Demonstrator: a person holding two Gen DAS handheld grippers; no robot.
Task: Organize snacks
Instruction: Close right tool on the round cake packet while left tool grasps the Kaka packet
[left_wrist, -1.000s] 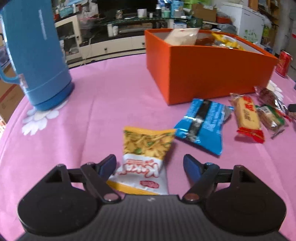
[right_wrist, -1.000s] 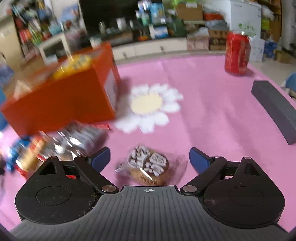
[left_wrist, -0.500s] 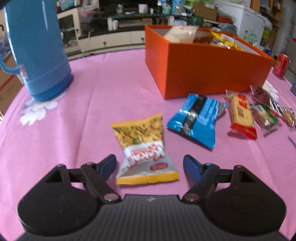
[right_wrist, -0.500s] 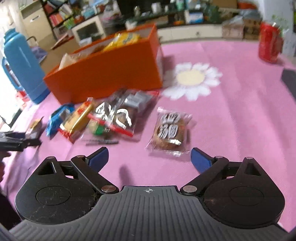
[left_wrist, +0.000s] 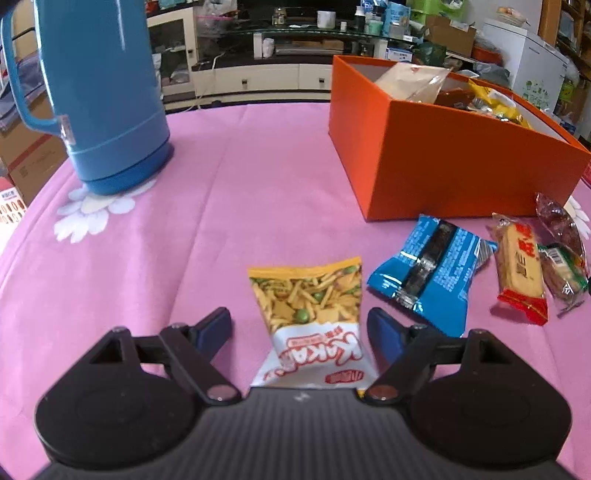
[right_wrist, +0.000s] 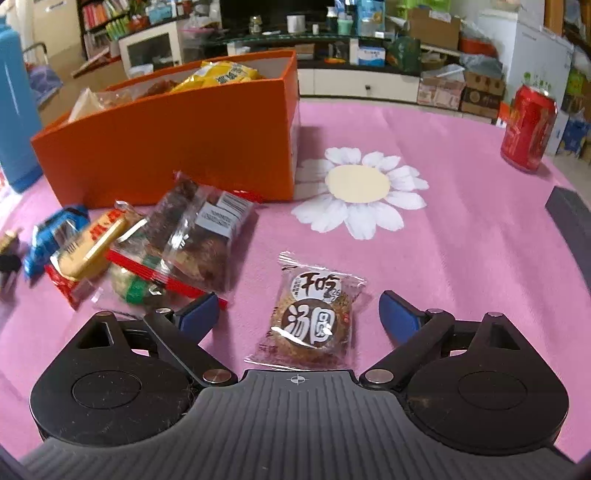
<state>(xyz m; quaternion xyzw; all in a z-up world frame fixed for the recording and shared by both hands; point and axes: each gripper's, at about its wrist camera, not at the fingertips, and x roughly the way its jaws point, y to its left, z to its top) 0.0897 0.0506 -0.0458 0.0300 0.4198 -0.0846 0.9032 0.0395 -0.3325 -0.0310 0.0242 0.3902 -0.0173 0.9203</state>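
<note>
The left claw (left_wrist: 299, 328) stands wide open around the yellow bag (left_wrist: 310, 314), bare table (left_wrist: 221, 206) on its left side; the blue packet (left_wrist: 432, 273) lies just beside its right finger. Ahead, open cloth runs between the flask (left_wrist: 99, 96) and the box (left_wrist: 443, 147). The right claw (right_wrist: 299, 315) straddles the cookie (right_wrist: 310, 317); the snack pile (right_wrist: 177, 243) touches or overlaps its left finger, while its right side is bare up to the can (right_wrist: 528, 129) and dark bar (right_wrist: 576, 221).
</note>
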